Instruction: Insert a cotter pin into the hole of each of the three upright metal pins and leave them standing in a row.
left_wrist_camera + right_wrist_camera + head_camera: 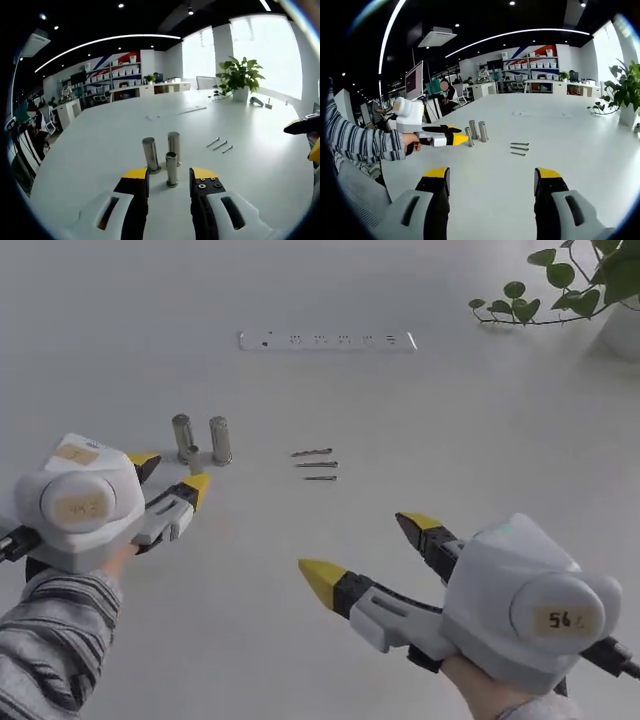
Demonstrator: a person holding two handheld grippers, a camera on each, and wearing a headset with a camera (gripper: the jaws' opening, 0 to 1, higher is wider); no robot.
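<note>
Three upright metal pins stand close together on the white table: two at the back (182,434) (220,440) and a shorter-looking one (193,455) in front. My left gripper (172,470) is open, and its yellow tips flank the front pin (171,169) without touching it. Three cotter pins (317,464) lie in a short stack to the right of the metal pins, also seen as cotter pins (220,145) and cotter pins (519,148). My right gripper (368,548) hangs wide open over bare table, nearer to me, with nothing between its jaws.
A white power strip (327,340) lies farther back on the table. A potted plant (585,290) stands at the far right corner. The table (300,640) is wide and white. Desks, shelves and people are far behind in the room.
</note>
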